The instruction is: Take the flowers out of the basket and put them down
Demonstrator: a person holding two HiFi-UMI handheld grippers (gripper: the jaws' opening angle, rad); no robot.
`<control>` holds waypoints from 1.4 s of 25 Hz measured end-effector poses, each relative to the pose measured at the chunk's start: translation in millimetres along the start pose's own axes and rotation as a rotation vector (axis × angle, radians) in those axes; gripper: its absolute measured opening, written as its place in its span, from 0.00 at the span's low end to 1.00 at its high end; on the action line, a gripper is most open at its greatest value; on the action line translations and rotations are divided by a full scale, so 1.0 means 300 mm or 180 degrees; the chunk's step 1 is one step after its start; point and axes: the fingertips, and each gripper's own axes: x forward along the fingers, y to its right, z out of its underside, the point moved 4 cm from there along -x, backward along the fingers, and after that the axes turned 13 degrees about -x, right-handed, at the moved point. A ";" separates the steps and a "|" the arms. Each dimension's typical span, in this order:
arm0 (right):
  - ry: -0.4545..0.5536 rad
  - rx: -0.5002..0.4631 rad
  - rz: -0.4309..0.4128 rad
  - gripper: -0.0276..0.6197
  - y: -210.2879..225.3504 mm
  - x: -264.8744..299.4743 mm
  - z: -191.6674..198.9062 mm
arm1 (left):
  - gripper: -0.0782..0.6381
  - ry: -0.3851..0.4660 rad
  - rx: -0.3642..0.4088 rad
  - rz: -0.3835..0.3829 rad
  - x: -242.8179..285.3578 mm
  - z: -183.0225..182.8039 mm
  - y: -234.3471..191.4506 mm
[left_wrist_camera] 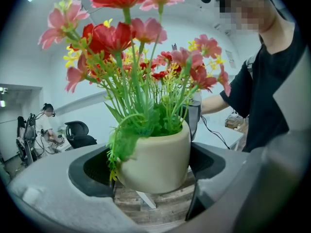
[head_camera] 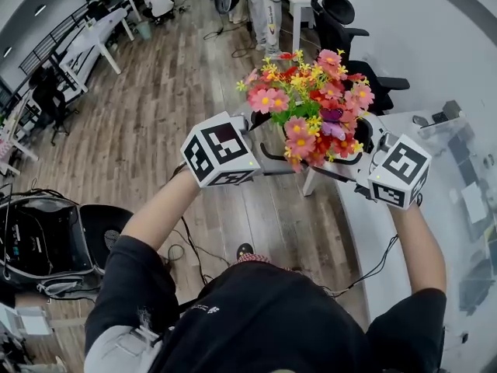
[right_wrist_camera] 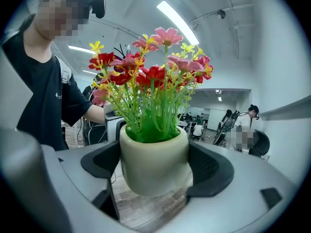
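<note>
A bunch of pink, red and yellow artificial flowers (head_camera: 311, 107) stands in a cream pot (left_wrist_camera: 155, 159), held in the air over the wooden floor. In the head view the blooms hide the pot. My left gripper (head_camera: 268, 158) comes in from the left and my right gripper (head_camera: 351, 160) from the right, on opposite sides of the pot. In the left gripper view the pot fills the gap between the black pads (left_wrist_camera: 95, 169) of the left gripper (left_wrist_camera: 153, 166). In the right gripper view the same pot (right_wrist_camera: 154, 159) sits tight between the pads (right_wrist_camera: 209, 169) of the right gripper (right_wrist_camera: 154, 168). No basket shows.
A white table (head_camera: 411, 247) runs along the right, with small items at its far end. A black office chair (head_camera: 342, 22) stands beyond the flowers. Black cases (head_camera: 39, 247) and cables lie on the wooden floor (head_camera: 178, 92) at the left.
</note>
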 end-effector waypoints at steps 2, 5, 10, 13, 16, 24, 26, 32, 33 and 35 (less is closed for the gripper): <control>0.0002 0.0002 0.0006 0.73 0.013 0.030 -0.008 | 0.76 -0.0004 0.0011 0.0013 -0.018 0.000 -0.029; 0.0015 0.0009 0.0016 0.73 0.030 0.053 0.004 | 0.76 -0.0005 0.0016 0.0027 -0.017 0.009 -0.059; 0.0027 -0.0008 0.0001 0.73 0.050 0.108 0.018 | 0.76 -0.0001 0.0036 0.0008 -0.034 0.032 -0.111; 0.0018 0.0005 0.0012 0.73 0.057 0.156 -0.002 | 0.76 0.0014 0.0025 0.0011 -0.075 0.038 -0.144; 0.0026 -0.0001 0.0004 0.73 0.062 0.212 -0.021 | 0.76 0.0025 0.0018 0.0019 -0.121 0.048 -0.181; 0.0011 0.0018 0.0037 0.73 0.078 0.332 -0.030 | 0.76 0.0045 0.0029 0.0064 -0.194 0.088 -0.271; 0.0006 0.0025 0.0057 0.73 0.077 0.361 -0.029 | 0.75 0.0042 0.0037 0.0083 -0.211 0.102 -0.291; 0.0016 0.0057 0.0121 0.73 0.112 0.444 -0.066 | 0.76 0.0036 0.0066 0.0145 -0.274 0.094 -0.370; 0.0019 0.0070 0.0133 0.73 0.132 0.451 -0.073 | 0.76 0.0036 0.0063 0.0161 -0.276 0.081 -0.389; 0.0028 0.0102 0.0161 0.73 0.167 0.459 -0.071 | 0.76 0.0029 0.0057 0.0195 -0.267 0.065 -0.423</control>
